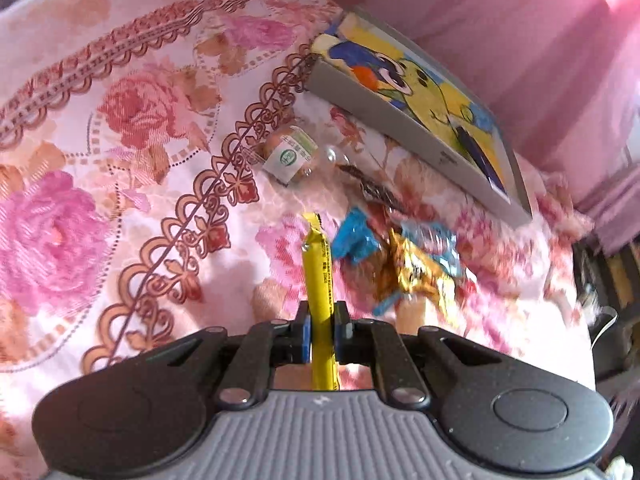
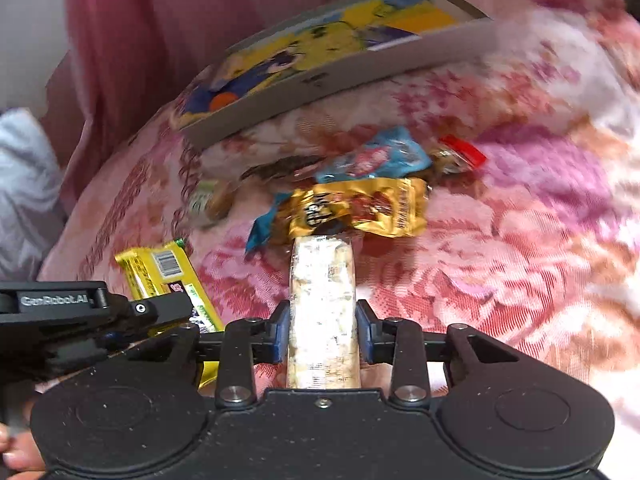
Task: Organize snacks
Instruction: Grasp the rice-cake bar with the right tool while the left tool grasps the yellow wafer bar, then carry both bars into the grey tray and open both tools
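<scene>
1. Left hand-held gripper (image 1: 322, 334) is clenched on a yellow snack bar (image 1: 320, 280), gripped edge-on near its back half; right hand-held gripper (image 2: 322, 332) is clamped on a pale rice-cake pack (image 2: 322, 312), pads on its two long sides.
2. Bed: everything sits on a floral bedspread (image 1: 120, 120), soft and uneven, so expect items to tilt or sink when set down. Pink curtain (image 2: 120, 40) hangs beyond the bed, past both grippers.
3. Cartoon-print box (image 1: 420, 96) lies ahead of the left gripper and up-right, open side up; likely the drop target.
4. Loose pile sits between the grippers and the box: gold packet (image 2: 360, 208), blue packet (image 2: 376, 156), red-ended wrapper (image 2: 460, 156), small labelled pack (image 1: 288, 154). Packets overlap.
5. Handling, my read: all of it light. Film wrappers are slick and crinkly, so pinch across the body, not the sealed fins. Rice-cake pack looks brittle inside, so go easy on the squeeze. Yellow bar seems stiffer and tolerates the narrow grip.
</scene>
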The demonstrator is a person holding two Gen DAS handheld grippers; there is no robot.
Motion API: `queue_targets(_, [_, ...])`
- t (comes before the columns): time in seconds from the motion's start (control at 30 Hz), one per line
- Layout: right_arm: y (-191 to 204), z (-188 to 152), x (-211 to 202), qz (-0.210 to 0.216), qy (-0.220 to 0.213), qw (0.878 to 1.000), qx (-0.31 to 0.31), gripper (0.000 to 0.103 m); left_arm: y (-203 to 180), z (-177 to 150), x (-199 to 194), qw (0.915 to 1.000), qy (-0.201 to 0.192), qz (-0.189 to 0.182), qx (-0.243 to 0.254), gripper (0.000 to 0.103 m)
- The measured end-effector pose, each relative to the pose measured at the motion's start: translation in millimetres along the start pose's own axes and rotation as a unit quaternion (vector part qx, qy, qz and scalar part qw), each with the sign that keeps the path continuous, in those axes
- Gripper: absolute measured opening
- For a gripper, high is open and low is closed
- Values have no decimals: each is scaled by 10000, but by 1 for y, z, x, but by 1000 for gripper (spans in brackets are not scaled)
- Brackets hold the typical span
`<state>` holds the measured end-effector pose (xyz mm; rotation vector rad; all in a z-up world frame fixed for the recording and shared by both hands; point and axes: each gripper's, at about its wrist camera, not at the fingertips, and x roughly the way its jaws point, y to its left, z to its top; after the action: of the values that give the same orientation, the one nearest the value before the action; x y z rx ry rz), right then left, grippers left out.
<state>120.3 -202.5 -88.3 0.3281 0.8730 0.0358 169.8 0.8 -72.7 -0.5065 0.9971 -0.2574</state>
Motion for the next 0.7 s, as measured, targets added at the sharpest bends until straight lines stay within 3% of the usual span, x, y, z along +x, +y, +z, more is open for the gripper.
queue_targets(0.1, [5, -2, 3, -23, 45, 9998, -187, 35, -5, -3, -2, 9998, -94, -144, 128, 10])
queue_targets(0.3, [3, -4, 6, -159, 191, 9996, -154, 38, -13, -5, 15, 9987, -87, -38, 492, 11])
queue_targets(0.7, [14, -12, 12, -380, 344, 9972, -551, 56, -6, -8, 35, 9991, 8, -7, 432, 17])
